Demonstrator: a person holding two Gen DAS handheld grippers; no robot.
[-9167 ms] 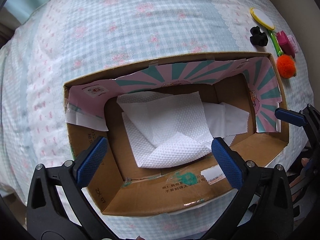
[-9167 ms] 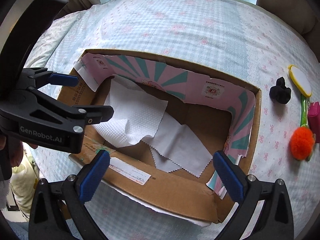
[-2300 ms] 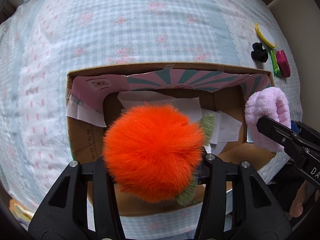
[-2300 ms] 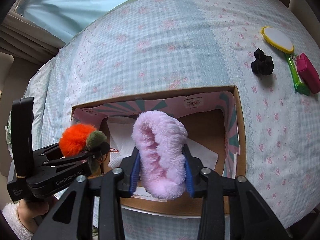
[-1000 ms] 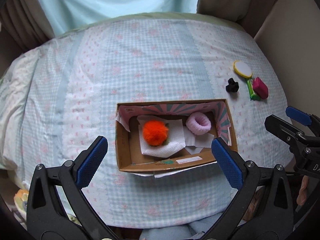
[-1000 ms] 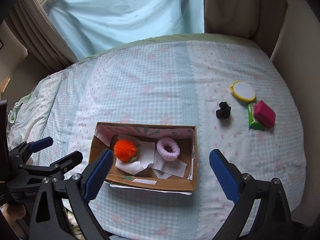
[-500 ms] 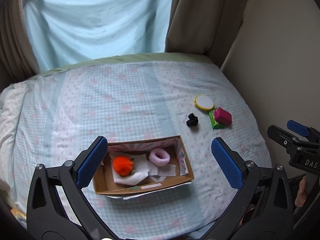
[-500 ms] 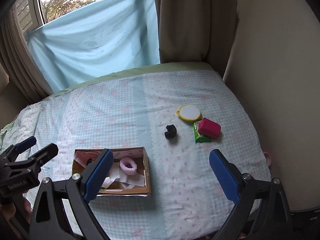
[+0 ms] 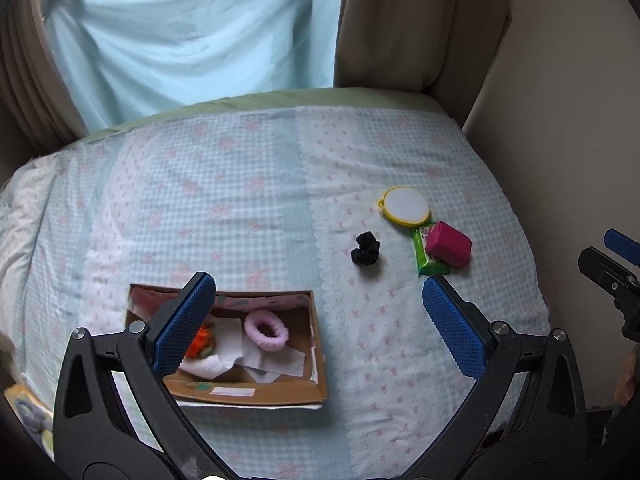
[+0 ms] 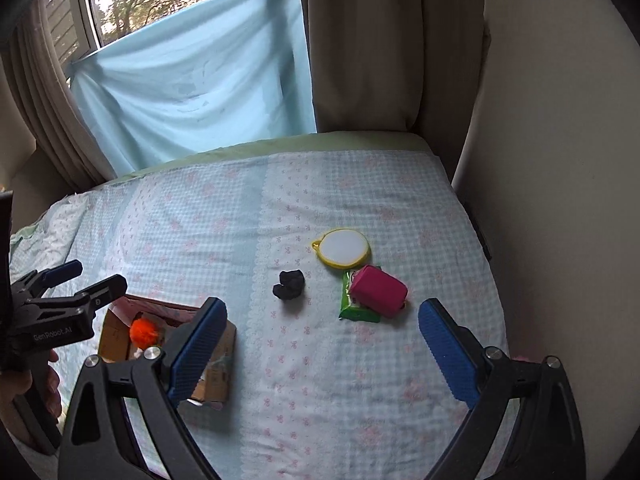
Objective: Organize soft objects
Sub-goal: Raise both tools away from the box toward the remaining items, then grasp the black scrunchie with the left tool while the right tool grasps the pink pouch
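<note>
A cardboard box sits on the bed at the lower left. It holds a pink fluffy ring, an orange pompom partly behind my left finger, and white cloths. The box and the pompom also show in the right wrist view. A black scrunchie lies on the bed to the right of the box. My left gripper is open and empty, high above the bed. My right gripper is open and empty, also high above it.
A round yellow-rimmed mirror, a green packet and a magenta pouch lie at the right. The bed has a blue checked cover. A wall is on the right, curtains behind.
Both grippers have kept rising and pulling back from the bed, so the box and objects look smaller. Both stay open and empty; the pompom and pink ring stay in the box.
</note>
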